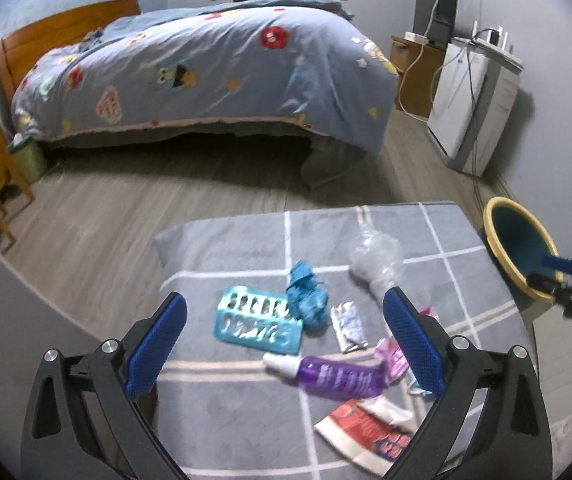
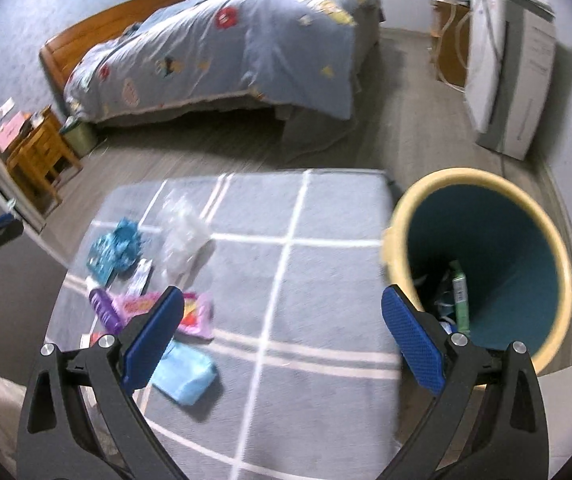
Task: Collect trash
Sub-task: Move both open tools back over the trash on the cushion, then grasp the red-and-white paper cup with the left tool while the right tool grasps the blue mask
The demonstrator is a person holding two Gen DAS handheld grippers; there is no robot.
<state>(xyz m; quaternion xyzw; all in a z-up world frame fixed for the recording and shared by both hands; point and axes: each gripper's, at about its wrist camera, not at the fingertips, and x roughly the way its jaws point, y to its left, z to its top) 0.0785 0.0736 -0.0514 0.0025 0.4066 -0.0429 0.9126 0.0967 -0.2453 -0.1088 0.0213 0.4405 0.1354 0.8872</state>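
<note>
Left wrist view: left gripper (image 1: 286, 336) hangs over the grey checked table (image 1: 226, 256), jaws spread wide, nothing held. Trash lies between and just beyond them: teal tray (image 1: 256, 326), crumpled blue wrapper (image 1: 307, 296), purple tube (image 1: 335, 376), silver sachet (image 1: 349, 326), clear plastic bag (image 1: 375, 266), red-white packet (image 1: 369, 428). Likely step: picking the next piece; next move calls for lowering and closing on one item, maybe the tube.

Right wrist view: right gripper (image 2: 282, 336) also wide open and empty, beside the yellow-rimmed bin (image 2: 557, 280) off the table's edge. Only this view shows inside the bin, where some trash, including a green item (image 2: 459, 292), already lies, plus a light blue packet (image 2: 184, 376) and pink packet (image 2: 194, 312).
</note>
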